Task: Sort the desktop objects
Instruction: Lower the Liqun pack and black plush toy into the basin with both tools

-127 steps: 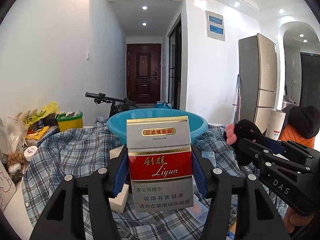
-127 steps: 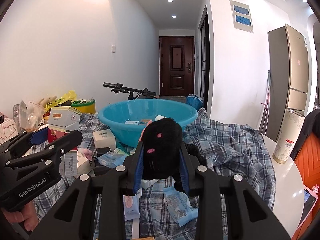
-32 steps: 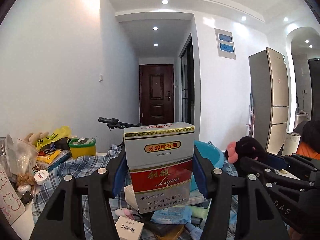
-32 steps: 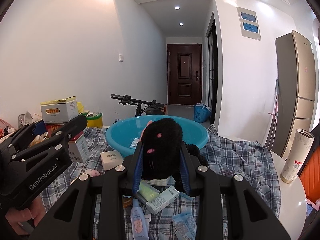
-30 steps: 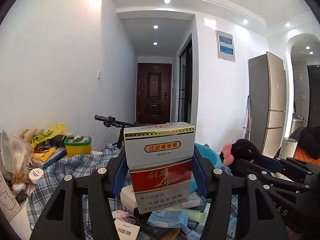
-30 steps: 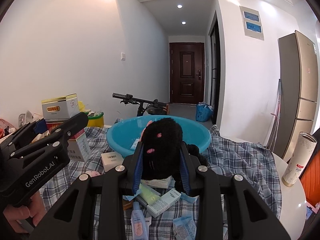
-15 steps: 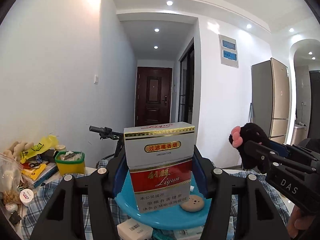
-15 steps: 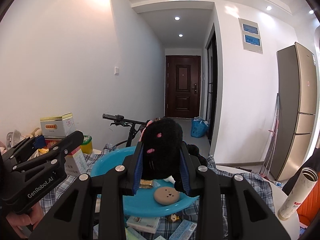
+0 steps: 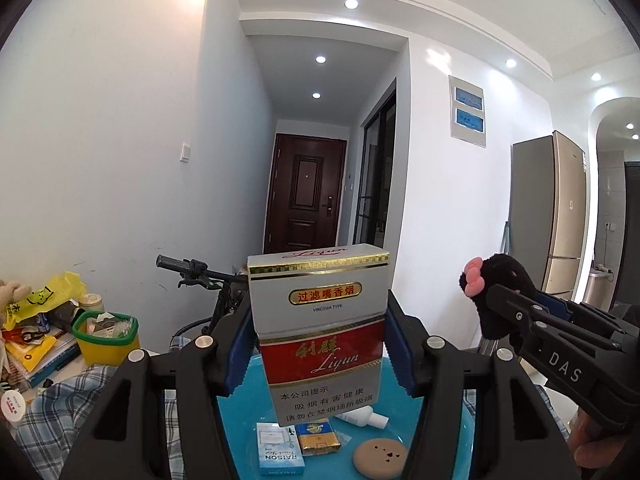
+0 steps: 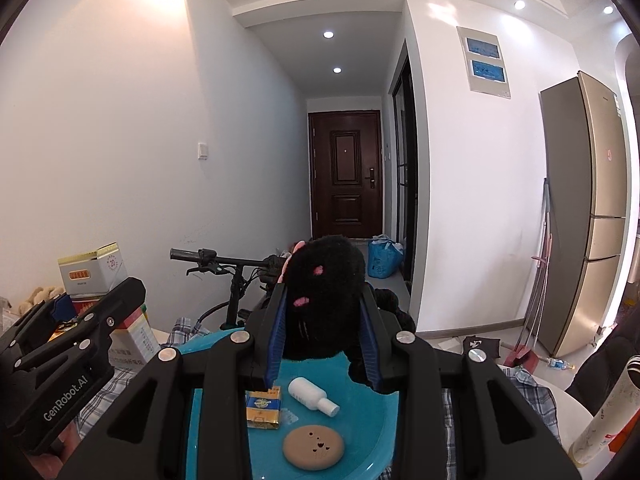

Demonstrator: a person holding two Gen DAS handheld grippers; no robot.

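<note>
My left gripper is shut on an upright red and white cigarette carton, held over the blue plastic basin. My right gripper is shut on a black plush toy with pink spots, also above the basin. In the basin lie a yellow and blue pack, a small white bottle, a round tan compact and a blue-white box. Each gripper shows in the other's view: the right one with the toy at the right, the left one with the carton at the left.
A checked cloth covers the table. A yellow tub, books and bags crowd the left edge. A bicycle handlebar stands behind the basin. A paper roll stands at the right; a fridge is beyond.
Both grippers have moved forward and up with their loads, from above the cluttered cloth to over the basin. The basin's inside now fills the lower part of both views.
</note>
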